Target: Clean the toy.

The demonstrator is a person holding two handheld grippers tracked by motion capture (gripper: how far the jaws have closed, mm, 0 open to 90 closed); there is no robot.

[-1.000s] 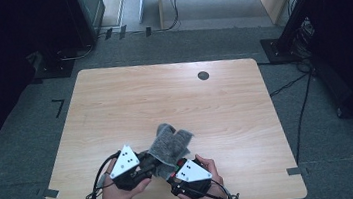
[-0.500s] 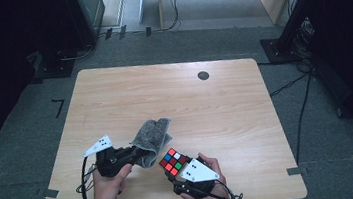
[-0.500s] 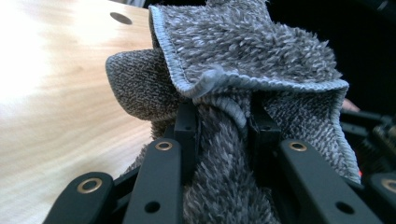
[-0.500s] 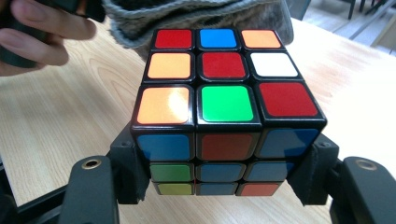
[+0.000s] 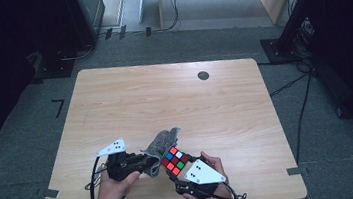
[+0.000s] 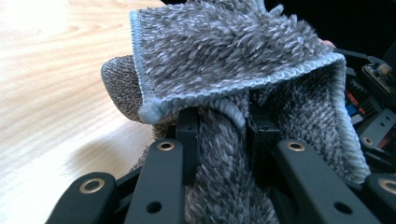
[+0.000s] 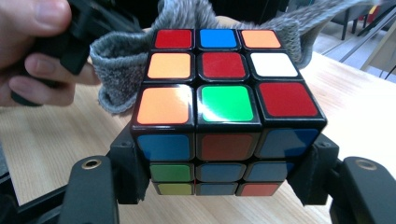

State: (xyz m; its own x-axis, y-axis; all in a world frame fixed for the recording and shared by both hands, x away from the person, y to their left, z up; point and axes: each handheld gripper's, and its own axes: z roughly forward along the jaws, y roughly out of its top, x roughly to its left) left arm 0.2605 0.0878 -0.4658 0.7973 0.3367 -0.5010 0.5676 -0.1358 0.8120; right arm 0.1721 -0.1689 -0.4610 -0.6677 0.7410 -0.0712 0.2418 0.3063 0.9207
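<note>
A shaggy grey microfibre cloth (image 6: 233,65) with a stitched pale hem is pinched between the black jaws of the left gripper (image 6: 223,128), a fold bunched tight between the pads. A glossy, square-tiled puzzle cube (image 7: 224,107) is clamped at its sides by the right gripper (image 7: 223,175), held just above the pale woodgrain table (image 5: 164,96) near its front edge, the cloth touching behind it.
</note>
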